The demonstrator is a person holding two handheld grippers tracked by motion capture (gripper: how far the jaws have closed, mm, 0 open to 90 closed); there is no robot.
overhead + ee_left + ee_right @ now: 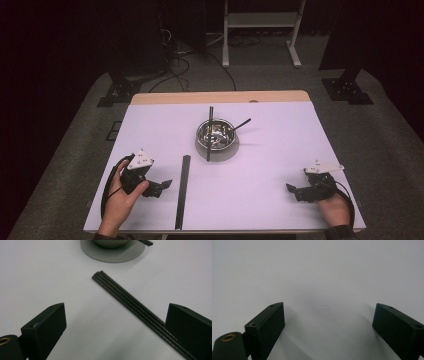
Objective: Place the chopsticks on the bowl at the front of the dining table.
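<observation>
A bundle of long black chopsticks [182,191] lies lengthwise on the white table, and in the left gripper view the chopsticks [130,305] run diagonally toward the right jaw. My left gripper [167,184] sits just left of them, open, its jaws wide apart [115,325] with nothing between the pads. A metal bowl [216,134] on a grey saucer [227,150] stands mid-table, with a single black stick [210,131] laid across it and a dark utensil [241,124] leaning out to the right. My right gripper [290,189] rests open near the front right, and between its jaws [328,322] is bare table.
The white table [280,150] has a wooden strip [220,97] along its far edge. Beyond it are a white stand's legs [260,35], cables on the grey floor and dark stand bases at both sides.
</observation>
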